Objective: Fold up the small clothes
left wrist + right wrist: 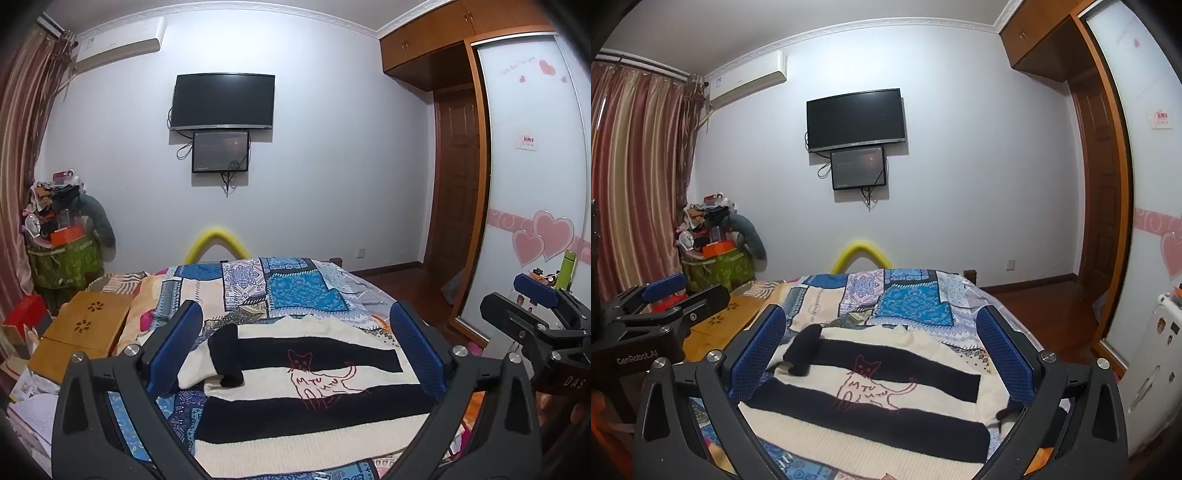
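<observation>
Left wrist view is showing the bed [306, 284] stretching away under a patchwork quilt, and on its near end the small striped sweater [314, 398] is lying flat, cream and dark bands running across it, a cat outline [321, 380] stitched on the front. One sleeve [225, 354] is already lying folded in across the chest on the picture's left; in the right wrist view the other sleeve [1008, 410] is trailing off toward the right edge of the bed, partly hidden behind the gripper finger.

Both tools are hovering above the sweater, not touching it. The left gripper [295, 350] is standing spread wide with nothing between its pads, and the right gripper [882, 354] is likewise spread wide and empty.

Several things could go wrong from here. The knit looks thick and loose, so a shallow pinch is likely to be catching only the top layer, or snagging the quilt beneath and dragging it along. Pulling one side without the other is risking a skewed fold and undoing the tucked sleeve. The two tools are sitting close side by side, so crossing them over the sweater could be knocking them together. The hidden cuff near the bed edge may be slipping off as the body moves.
</observation>
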{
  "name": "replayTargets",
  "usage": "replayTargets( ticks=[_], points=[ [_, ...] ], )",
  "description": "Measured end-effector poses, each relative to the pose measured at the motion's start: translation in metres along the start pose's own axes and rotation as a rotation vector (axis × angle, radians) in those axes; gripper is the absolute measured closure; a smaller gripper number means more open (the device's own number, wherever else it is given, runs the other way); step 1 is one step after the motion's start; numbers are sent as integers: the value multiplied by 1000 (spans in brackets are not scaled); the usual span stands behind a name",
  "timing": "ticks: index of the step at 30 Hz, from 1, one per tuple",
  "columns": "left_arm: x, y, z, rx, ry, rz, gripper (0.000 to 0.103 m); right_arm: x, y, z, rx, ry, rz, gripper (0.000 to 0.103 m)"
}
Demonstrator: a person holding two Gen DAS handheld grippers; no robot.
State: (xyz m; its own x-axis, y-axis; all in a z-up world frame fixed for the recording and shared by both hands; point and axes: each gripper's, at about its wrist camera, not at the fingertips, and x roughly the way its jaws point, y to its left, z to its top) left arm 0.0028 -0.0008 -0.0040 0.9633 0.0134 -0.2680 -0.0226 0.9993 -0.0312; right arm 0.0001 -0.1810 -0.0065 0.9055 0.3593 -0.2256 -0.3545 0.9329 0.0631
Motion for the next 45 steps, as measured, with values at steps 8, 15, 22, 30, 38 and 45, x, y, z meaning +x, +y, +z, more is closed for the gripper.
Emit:
replayTargets(
  ticks=[8,15,22,30,38,45],
  points=[
    [3,1,-1,3,2,3,0,0,1,-2,0,2,-2,0],
    [3,2,0,1,1,2,0,1,0,-1,-1,3,-1,0],
    [3,1,0,2,3,2,0,0,0,0,-1,3,-2,0],
    [3,1,-2,2,-2,8,0,2,0,-2,0,3,-3,0],
    [4,1,-4,-2,1,9,0,3,-2,0,0,5,-6,0],
    [4,1,-3,-3,2,9,0,3,-2,0,0,4,-6,0]
  ],
)
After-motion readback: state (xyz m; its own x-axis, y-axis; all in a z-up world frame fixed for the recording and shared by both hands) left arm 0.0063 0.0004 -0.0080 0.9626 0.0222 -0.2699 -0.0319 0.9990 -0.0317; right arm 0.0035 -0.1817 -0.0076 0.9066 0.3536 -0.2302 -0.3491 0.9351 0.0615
